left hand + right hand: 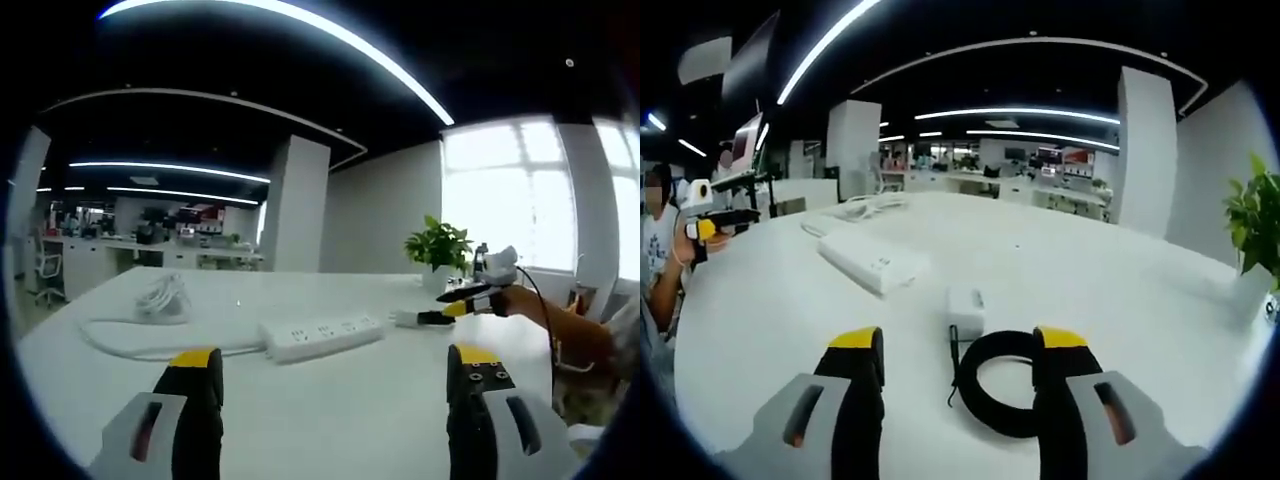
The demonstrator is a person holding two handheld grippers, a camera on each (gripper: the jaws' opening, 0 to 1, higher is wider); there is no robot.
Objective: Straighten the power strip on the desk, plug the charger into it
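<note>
Between our right gripper (958,360) jaws, which stand apart and grasp nothing, we see the coiled black cable (1002,388) of the small white charger (966,311) on the white desk (1120,290). Our left gripper (335,375) is also released; beyond it lies the long white power strip (322,335), slanted, with its white cord (160,300) bundled.

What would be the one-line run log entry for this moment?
left gripper: open, empty | right gripper: open, near charger | power strip: on desk, unplugged

both tools (335,372) (958,352) hover, jaws spread apart.
</note>
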